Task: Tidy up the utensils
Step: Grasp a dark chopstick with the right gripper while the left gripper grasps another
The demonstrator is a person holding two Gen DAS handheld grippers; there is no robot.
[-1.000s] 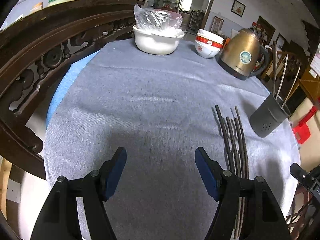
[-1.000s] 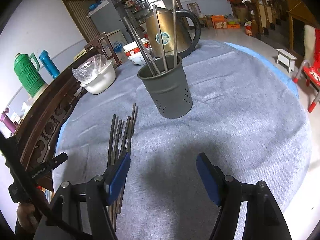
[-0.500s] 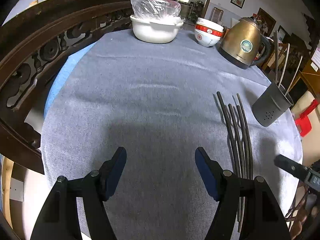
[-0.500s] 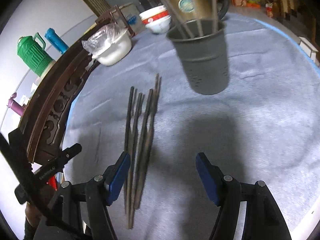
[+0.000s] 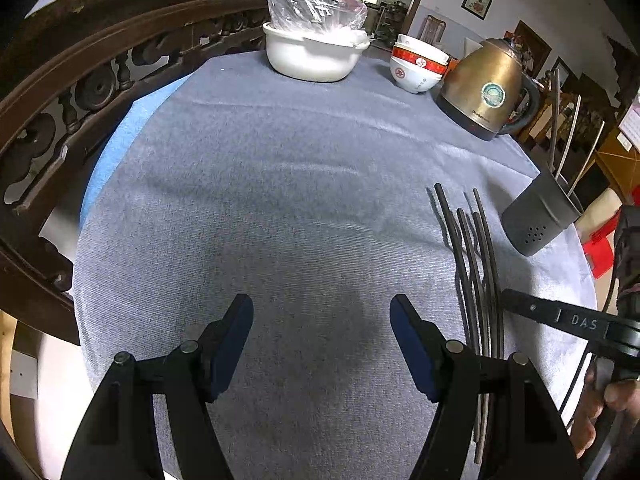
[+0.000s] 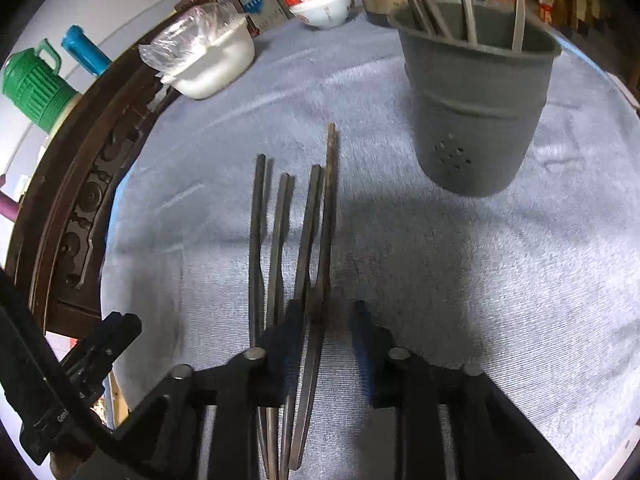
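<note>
Several dark chopsticks lie side by side on the grey tablecloth; they also show in the left wrist view. My right gripper is low over their near ends, its jaws half closed around the rightmost chopsticks, with gaps still showing beside the pads. A grey perforated utensil holder with several chopsticks in it stands just beyond, also in the left wrist view. My left gripper is open and empty over bare cloth, left of the chopsticks.
A gold kettle, stacked red and white bowls and a white pot with a plastic bag stand at the far side. A carved wooden chair back curves along the left edge. A green thermos stands behind it.
My right gripper has moved down and forward onto the chopsticks' near ends, and its jaws have narrowed from wide open. The left gripper has barely moved and stays open.
</note>
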